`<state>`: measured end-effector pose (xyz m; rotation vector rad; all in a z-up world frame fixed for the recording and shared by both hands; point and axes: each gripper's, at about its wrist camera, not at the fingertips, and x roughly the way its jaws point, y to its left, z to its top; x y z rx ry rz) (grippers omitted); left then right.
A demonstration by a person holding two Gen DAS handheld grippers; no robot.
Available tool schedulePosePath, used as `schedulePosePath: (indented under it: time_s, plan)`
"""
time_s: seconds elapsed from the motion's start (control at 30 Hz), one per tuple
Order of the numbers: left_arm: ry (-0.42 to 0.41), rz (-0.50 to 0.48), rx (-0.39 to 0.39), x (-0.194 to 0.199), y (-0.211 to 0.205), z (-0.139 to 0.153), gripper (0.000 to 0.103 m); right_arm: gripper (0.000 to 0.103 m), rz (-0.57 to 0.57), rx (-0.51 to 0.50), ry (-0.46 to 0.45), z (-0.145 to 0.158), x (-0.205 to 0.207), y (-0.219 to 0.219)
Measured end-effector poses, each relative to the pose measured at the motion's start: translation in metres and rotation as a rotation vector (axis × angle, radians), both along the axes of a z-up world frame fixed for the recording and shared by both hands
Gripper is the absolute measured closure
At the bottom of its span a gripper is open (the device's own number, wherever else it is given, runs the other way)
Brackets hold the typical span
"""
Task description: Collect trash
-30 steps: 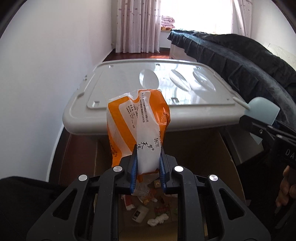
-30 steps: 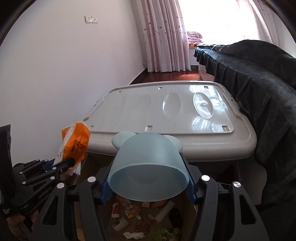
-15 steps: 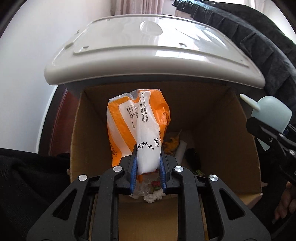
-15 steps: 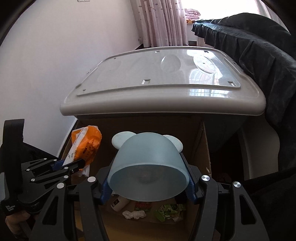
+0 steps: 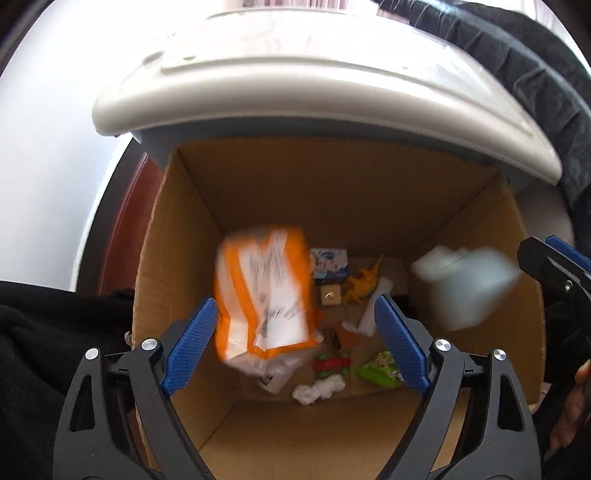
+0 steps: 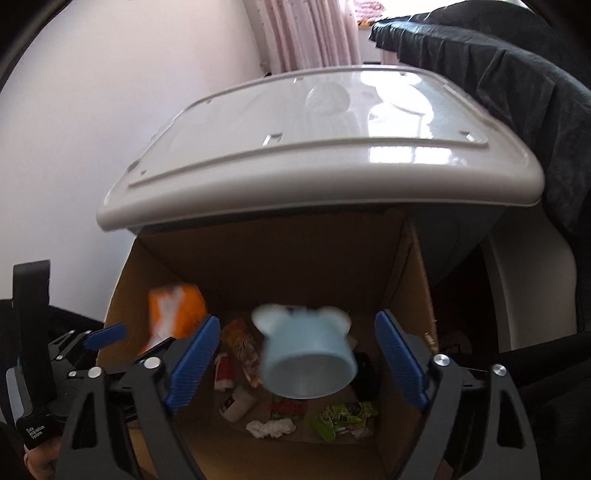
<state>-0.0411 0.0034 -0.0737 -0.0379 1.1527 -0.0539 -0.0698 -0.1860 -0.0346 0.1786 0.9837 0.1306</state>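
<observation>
Two items loose in mid-air over the box mouth, both motion-blurred: one orange-and-white wrapper, print on it unreadable, and one pale blue cup with two round ears, open mouth toward the lens. Wrapper hanging between the blue pads of the left gripper but touching neither; jaws just opened, spread wide. Cup likewise between the pads of the right gripper, clear of both; jaws just opened, wide apart. One cardboard box, open-topped, directly below both grippers. On its floor, roughly eight to ten pieces of litter: one crumpled white tissue at 6 o'clock of the heap, one green packet at 4 o'clock, one red-and-green scrap at centre, one yellow-orange piece and one blue-and-white pack toward 12 o'clock, one white tube at 2 o'clock; remainder partly covered by the wrapper and cup, count uncertain. In the left view, cup seen only as a pale smear at 3 o'clock, right gripper cut off by the frame edge beside it, fingers of a hand at 4 o'clock. One grey plastic lid on a grey bin at 12 o'clock, overhanging the box's far wall. White wall at 9 to 10 o'clock, dark blanket at 1 to 3 o'clock, pink curtain at 12 o'clock, strip of dark reddish floor beside the box at 9 o'clock.
</observation>
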Motion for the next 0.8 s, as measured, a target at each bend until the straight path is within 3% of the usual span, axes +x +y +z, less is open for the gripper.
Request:
schedulePosePath:
  time_s: [0.13, 0.23, 0.37, 0.53, 0.6, 0.8]
  plan:
    - [0.002, -0.015, -0.001, 0.0, -0.002, 0.002, 0.018, 0.015, -0.053, 0.01, -0.036, 0.008, -0.003, -0.011]
    - [-0.016, -0.026, -0.001, -0.002, -0.005, 0.006, 0.018, 0.005, -0.099, -0.005, -0.071, 0.014, -0.006, -0.018]
    - [-0.05, -0.012, -0.003, 0.001, -0.005, 0.015, 0.018, 0.005, -0.14, -0.043, -0.114, 0.02, -0.007, -0.022]
    - [-0.072, 0.047, -0.088, 0.002, 0.01, 0.02, 0.017, 0.005, -0.167, -0.059, -0.133, 0.022, -0.009, -0.025]
    - [-0.11, 0.061, -0.091, 0.0, 0.014, 0.026, 0.011, 0.005, -0.17, -0.062, -0.145, 0.023, -0.01, -0.024]
    - [-0.202, 0.073, -0.056, -0.004, 0.013, 0.045, 0.011, 0.005, -0.144, -0.08, -0.153, 0.024, -0.012, -0.02]
